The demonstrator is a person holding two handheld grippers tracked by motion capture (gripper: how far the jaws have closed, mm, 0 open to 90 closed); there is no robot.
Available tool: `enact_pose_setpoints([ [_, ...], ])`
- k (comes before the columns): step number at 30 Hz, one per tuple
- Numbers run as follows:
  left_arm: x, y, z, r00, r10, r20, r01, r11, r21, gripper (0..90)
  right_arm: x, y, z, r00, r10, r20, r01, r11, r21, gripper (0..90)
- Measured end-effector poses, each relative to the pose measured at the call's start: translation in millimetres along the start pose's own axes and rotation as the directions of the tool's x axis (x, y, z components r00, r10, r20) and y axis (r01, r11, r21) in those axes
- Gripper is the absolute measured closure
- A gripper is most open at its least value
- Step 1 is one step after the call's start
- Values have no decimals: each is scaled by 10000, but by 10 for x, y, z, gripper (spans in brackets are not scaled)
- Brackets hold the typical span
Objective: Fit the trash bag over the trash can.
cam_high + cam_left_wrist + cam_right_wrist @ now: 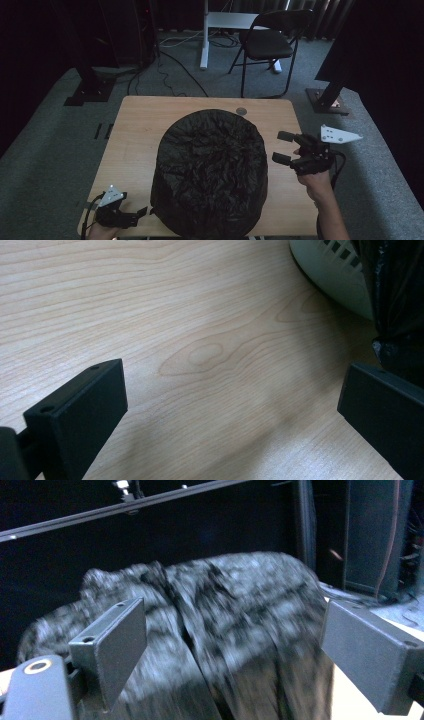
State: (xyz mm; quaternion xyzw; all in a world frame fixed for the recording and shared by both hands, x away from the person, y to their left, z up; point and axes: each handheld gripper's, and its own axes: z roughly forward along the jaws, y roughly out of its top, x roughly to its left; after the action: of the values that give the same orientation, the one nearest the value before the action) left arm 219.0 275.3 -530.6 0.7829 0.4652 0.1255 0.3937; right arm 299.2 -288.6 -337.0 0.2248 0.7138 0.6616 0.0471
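A black plastic bag [210, 172] is draping over a pale slotted basket [332, 275], sitting in the lower middle of the high view on the wooden table [137, 130]. The right gripper [283, 147] is hovering at the bag's right, jaws standing apart and empty, facing it. The left gripper [142, 212], at the lower left, is lying closer, jaws spread wide, the bag's hem just beside one.
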Motion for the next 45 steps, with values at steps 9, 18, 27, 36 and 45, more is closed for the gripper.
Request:
enact_pose_setpoints([
  [9,-2,-26,19,10000,51,49,-52,9999,108,0,228,356,441,9927,-732,-962,771,9963,373,111],
  [18,-11,-28,33,10000,61,59,-62,9998,195,0,404,564,877,9784,-1026,-1797,1246,9855,1156,132],
  [27,-11,-28,23,10000,73,55,-73,9998,162,0,504,660,1169,9633,-1401,-2288,1835,9663,1808,430],
  [36,-3,-29,31,10000,37,49,-38,9998,203,0,584,656,1477,9510,-1480,-2715,2458,8945,3735,367],
  [45,-8,-28,39,9999,102,65,-103,9996,250,0,610,528,1940,9642,-1759,-1985,2644,6977,6658,355],
])
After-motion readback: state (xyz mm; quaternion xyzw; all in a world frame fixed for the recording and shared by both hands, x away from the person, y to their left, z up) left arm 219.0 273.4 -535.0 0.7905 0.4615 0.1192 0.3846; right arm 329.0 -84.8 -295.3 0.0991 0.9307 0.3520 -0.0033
